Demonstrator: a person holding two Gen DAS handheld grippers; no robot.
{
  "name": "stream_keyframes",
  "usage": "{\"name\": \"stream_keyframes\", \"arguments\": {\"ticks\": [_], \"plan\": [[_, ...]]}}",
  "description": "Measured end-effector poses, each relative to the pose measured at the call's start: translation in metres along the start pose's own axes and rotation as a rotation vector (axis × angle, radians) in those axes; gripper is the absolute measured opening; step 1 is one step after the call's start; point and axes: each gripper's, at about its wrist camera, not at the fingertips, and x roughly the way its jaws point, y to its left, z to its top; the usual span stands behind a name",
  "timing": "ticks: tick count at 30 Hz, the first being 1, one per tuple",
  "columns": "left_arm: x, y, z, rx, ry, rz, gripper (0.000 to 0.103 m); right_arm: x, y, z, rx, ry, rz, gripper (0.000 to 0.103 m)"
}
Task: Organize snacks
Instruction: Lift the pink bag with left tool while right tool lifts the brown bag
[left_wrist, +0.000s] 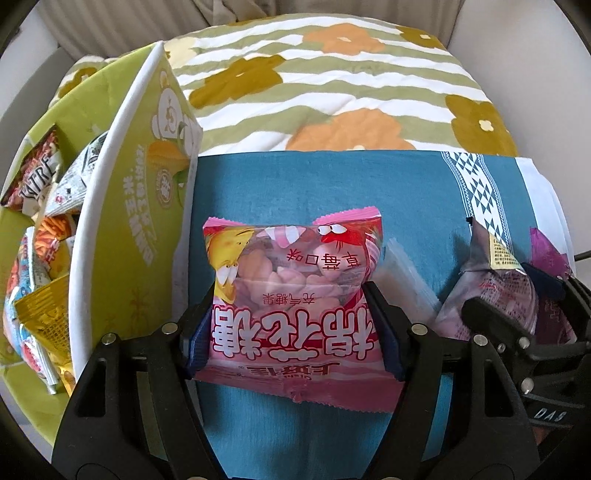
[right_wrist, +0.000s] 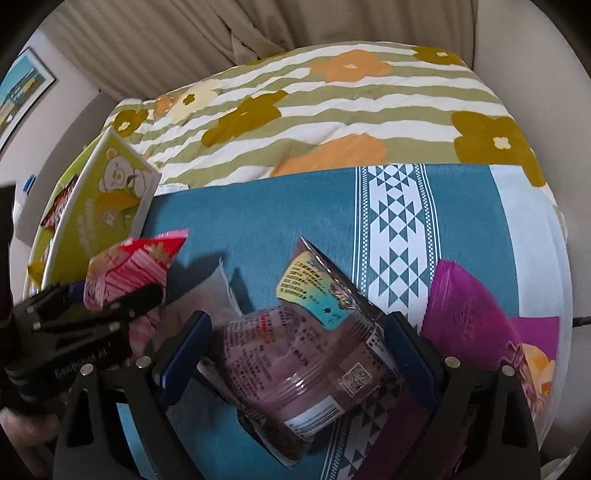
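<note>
My left gripper is shut on a pink marshmallow bag and holds it over the blue cloth, just right of the green snack box. The bag also shows in the right wrist view, with the left gripper beside it. My right gripper is shut on a dark purple snack packet, lifted and tilted above the cloth. That packet also shows in the left wrist view, held by the right gripper.
The green box holds several snack packets. A magenta bag lies right of the purple packet. A clear flat wrapper lies on the cloth between the grippers. A floral quilt covers the bed behind.
</note>
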Motion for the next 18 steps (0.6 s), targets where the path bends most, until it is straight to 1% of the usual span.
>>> {"name": "stream_keyframes", "arguments": {"ticks": [4,6,8,11,13,18], "plan": [[-0.003,0.001,-0.003,0.015,-0.006,-0.001,0.069,0.002,0.003,-0.009,-0.055,-0.021,0.018,0.093],[-0.003,0.000,-0.003,0.018,-0.009,0.000,0.069,0.001,0.006,-0.018,-0.086,-0.041,0.009,0.093],[-0.004,0.000,-0.004,0.019,-0.012,-0.001,0.069,0.002,0.013,-0.029,-0.158,-0.091,-0.015,0.093],[-0.005,0.000,-0.006,0.030,-0.018,0.001,0.069,0.007,0.022,-0.045,-0.258,-0.129,-0.059,0.093],[-0.005,0.000,-0.007,0.038,-0.021,0.002,0.069,0.006,0.025,-0.054,-0.299,-0.162,-0.078,0.093],[-0.004,-0.002,-0.007,0.037,-0.022,0.002,0.069,0.006,0.025,-0.060,-0.306,-0.190,-0.094,0.093]]}}
